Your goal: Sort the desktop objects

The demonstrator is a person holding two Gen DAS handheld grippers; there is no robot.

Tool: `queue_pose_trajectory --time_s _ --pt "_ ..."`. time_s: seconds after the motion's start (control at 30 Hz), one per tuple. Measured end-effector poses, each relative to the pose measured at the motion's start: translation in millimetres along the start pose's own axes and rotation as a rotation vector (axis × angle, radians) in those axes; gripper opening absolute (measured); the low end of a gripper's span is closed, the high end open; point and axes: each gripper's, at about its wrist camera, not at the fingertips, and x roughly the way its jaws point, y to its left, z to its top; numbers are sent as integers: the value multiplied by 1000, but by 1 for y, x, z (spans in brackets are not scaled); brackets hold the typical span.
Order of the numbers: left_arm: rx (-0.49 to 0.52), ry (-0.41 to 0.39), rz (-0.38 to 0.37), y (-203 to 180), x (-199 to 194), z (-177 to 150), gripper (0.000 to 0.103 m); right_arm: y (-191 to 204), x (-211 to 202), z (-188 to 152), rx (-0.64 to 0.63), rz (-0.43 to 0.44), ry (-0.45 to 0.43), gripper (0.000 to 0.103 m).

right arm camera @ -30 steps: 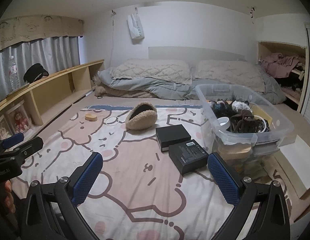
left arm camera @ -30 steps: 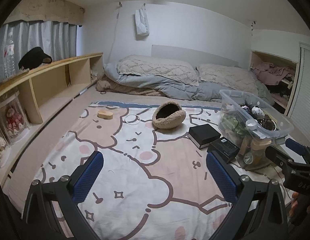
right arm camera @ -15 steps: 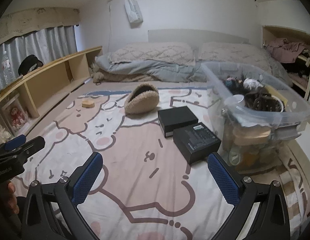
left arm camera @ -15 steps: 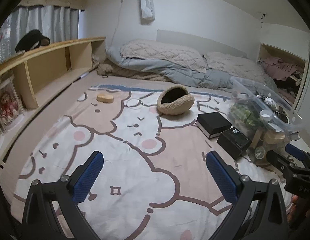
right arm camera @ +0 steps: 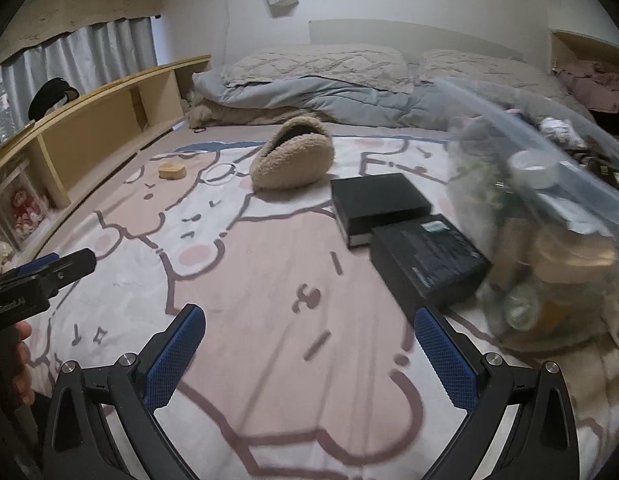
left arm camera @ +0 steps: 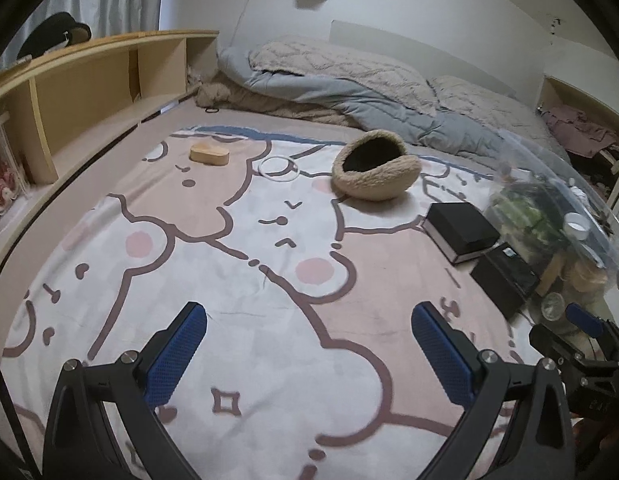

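We are hovering left gripper (left arm camera: 309, 344) and right gripper (right arm camera: 309, 346) over blanket (left arm camera: 269, 360), both wide, holding nothing. Boxes (right arm camera: 425, 258) lying just beside bin (right arm camera: 549, 240). Judging approach step; next calling for closing on nearest box.

1. A blanket (left arm camera: 237, 280) carries everything.
2. Near its far edge, from left to right, lie a wooden block (left arm camera: 209, 153), a ring (left arm camera: 278, 168) and a fuzzy pouch (left arm camera: 376, 172).
3. Toward the right edge, two boxes touch: one box (right arm camera: 379, 205) behind, the other box (right arm camera: 429, 260) in front.
4. A bin (right arm camera: 549, 216) of items stands just right of the boxes, at the right edge.
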Motion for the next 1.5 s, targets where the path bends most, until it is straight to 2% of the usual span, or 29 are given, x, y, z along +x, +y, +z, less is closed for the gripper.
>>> queue_pose_trajectory --time_s 0.2,0.47,0.53,0.6,0.73,0.8,0.83,0.9,0.97,1.2,1.5 --pt "-14 1 11 15 28 22 103 11 43 19 -21 75 57 103" --pt "-67 -30 86 50 74 52 103 28 110 62 1 205 105 101" --pt "-86 -26 100 58 82 53 103 35 126 72 -2 213 107 81" --pt "-114 -15 101 68 91 51 103 45 147 83 -11 223 122 74" --pt "-112 -7 106 78 103 56 103 72 188 105 -36 253 150 47" --pt "-98 -36 124 81 107 61 103 83 204 113 -32 270 163 40" --pt "-92 -51 142 84 110 64 103 90 215 120 -29 279 168 32" --pt "-116 -69 184 91 115 67 103 101 231 130 -27 278 167 23" --pt "-149 -53 171 98 121 63 103 110 247 142 -23 271 166 17" --pt "-190 -27 175 112 131 59 103 138 321 181 24 252 201 15" --pt "-249 -11 175 131 134 56 103 164 390 185 3 193 279 15"
